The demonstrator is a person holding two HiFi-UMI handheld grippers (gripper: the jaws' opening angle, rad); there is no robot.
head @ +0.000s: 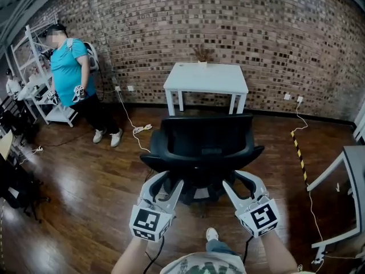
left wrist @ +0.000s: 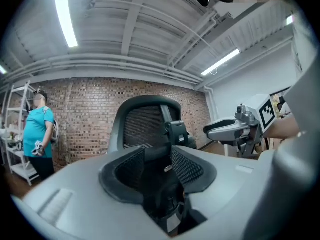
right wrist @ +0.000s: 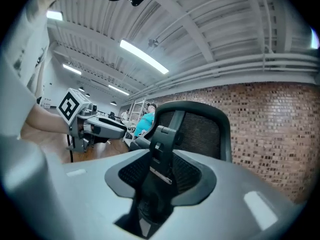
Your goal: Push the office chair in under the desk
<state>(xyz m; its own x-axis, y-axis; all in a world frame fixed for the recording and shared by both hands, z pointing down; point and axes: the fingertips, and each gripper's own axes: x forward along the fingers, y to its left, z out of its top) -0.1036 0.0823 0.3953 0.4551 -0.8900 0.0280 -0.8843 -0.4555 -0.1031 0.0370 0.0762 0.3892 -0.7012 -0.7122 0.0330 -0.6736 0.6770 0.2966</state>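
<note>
A black office chair (head: 205,136) stands on the wood floor with its mesh back toward me, a short way in front of a small white desk (head: 206,77) by the brick wall. My left gripper (head: 167,181) is low behind the chair's left side, and my right gripper (head: 239,181) is behind its right side. Both stand open, and nothing is pressed between their pads. In the left gripper view the chair's back (left wrist: 142,119) rises beyond the left gripper (left wrist: 157,161). In the right gripper view the chair's spine bracket (right wrist: 161,139) shows just past the right gripper (right wrist: 160,171).
A person in a teal shirt (head: 71,73) stands at the left by a white shelf (head: 34,79). Cables (head: 140,130) lie on the floor left of the chair. A yellow-black strip (head: 299,153) and a white table frame (head: 348,170) are at the right. A small plant (head: 201,54) stands on the desk.
</note>
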